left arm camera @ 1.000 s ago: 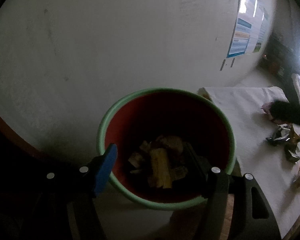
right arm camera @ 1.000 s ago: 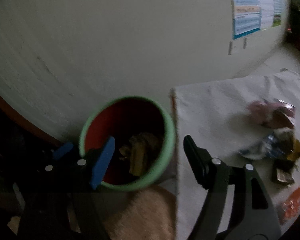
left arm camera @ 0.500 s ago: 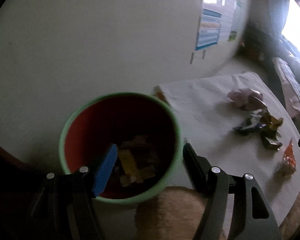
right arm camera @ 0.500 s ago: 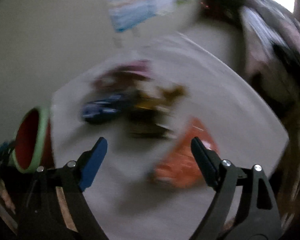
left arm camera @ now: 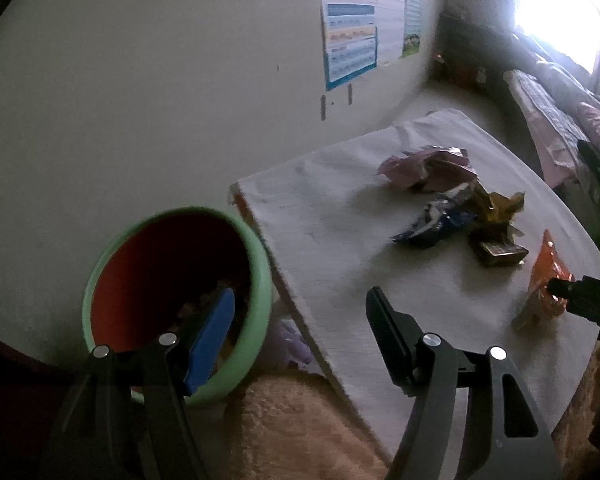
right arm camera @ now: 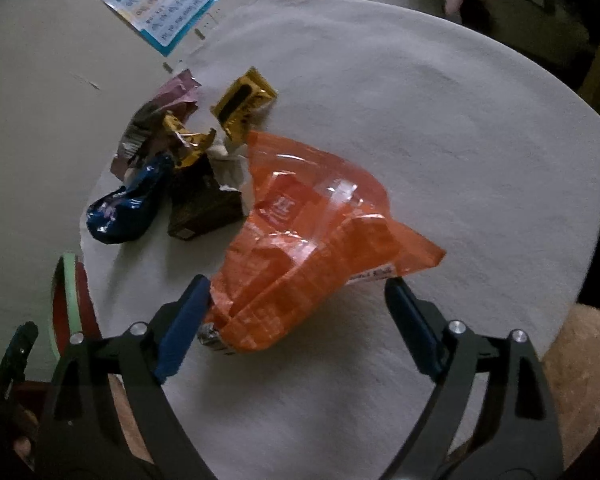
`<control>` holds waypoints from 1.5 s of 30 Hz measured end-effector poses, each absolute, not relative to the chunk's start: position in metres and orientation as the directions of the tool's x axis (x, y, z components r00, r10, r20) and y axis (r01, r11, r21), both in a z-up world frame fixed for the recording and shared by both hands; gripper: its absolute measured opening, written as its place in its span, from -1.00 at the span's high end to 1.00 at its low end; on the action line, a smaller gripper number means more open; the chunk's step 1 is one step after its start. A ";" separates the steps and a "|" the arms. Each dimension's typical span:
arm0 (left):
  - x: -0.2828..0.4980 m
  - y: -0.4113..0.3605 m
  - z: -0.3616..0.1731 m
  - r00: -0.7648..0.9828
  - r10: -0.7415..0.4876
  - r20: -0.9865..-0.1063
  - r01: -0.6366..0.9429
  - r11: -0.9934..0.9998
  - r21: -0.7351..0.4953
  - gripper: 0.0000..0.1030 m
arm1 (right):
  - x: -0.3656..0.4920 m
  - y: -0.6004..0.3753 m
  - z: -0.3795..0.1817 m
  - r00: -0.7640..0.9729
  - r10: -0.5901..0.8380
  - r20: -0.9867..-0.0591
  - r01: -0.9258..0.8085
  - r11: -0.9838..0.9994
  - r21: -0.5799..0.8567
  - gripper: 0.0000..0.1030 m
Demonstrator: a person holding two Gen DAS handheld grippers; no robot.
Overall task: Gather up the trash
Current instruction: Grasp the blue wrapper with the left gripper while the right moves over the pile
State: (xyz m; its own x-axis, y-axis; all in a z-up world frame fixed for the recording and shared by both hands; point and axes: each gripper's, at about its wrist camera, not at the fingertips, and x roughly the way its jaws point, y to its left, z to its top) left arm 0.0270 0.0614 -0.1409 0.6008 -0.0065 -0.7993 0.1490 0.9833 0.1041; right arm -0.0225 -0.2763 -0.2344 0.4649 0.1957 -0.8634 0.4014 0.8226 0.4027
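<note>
A red bin with a green rim (left arm camera: 256,280) stands beside the white-clothed table (left arm camera: 332,216) and holds wrappers; its rim also shows in the right wrist view (right arm camera: 69,280). My left gripper (left arm camera: 300,320) is open and empty, over the gap between bin and table. My right gripper (right arm camera: 296,312) is open, its fingers either side of an orange wrapper (right arm camera: 312,232), not closed on it. That orange wrapper also shows in the left wrist view (left arm camera: 548,280). A blue wrapper (right arm camera: 128,200), a brown box (right arm camera: 204,204), a gold wrapper (right arm camera: 244,104) and a purple wrapper (right arm camera: 156,120) lie beyond.
A wall with a poster (left arm camera: 352,48) stands behind the table. A tan furry cushion (left arm camera: 300,428) lies under the table's near edge. Bedding and a bright window (left arm camera: 556,8) are at far right.
My right gripper swung from the bin to the table and now straddles the orange wrapper. My left gripper turned right, so the bin moved to the left of its view.
</note>
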 end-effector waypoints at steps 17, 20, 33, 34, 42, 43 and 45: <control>0.102 -0.054 -0.168 0.536 -0.128 -0.835 0.364 0.927 0.092 -0.26 | -0.045 -0.285 -0.205 0.515 0.399 -0.758 0.256 0.773 0.581 0.16; 0.118 -0.072 -0.186 0.502 -0.108 -0.858 0.389 0.915 0.113 -0.25 | -0.048 -0.285 -0.214 0.500 0.407 -0.764 0.272 0.764 0.585 0.08; 0.122 -0.061 -0.204 0.426 -0.073 -0.902 0.332 0.940 0.080 0.85 | -0.055 -0.303 -0.207 0.557 0.312 -0.769 0.319 0.775 0.545 -0.22; 0.117 -0.058 -0.201 0.435 -0.075 -0.897 0.330 0.940 0.082 0.85 | -0.052 -0.306 -0.203 0.568 0.293 -0.769 0.318 0.783 0.534 -0.22; 0.052 -0.037 -0.177 0.488 -0.079 -0.869 0.363 0.924 0.120 0.85 | 0.013 -0.328 -0.207 0.587 0.295 -0.754 0.358 0.741 0.568 -0.33; 0.047 -0.037 -0.178 0.485 -0.077 -0.871 0.367 0.922 0.123 0.85 | 0.023 -0.328 -0.209 0.589 0.307 -0.747 0.362 0.727 0.584 -0.33; 0.034 -0.034 -0.182 0.474 -0.070 -0.878 0.375 0.918 0.129 0.84 | 0.045 -0.324 -0.213 0.584 0.310 -0.750 0.370 0.721 0.586 -0.33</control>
State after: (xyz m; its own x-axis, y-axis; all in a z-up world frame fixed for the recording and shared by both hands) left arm 0.0344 -0.0339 -0.1820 0.4737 -0.0705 -0.8778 0.3747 0.9182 0.1285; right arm 0.0453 -0.3236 -0.2128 0.5842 0.3098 -0.7502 0.3705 0.7206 0.5861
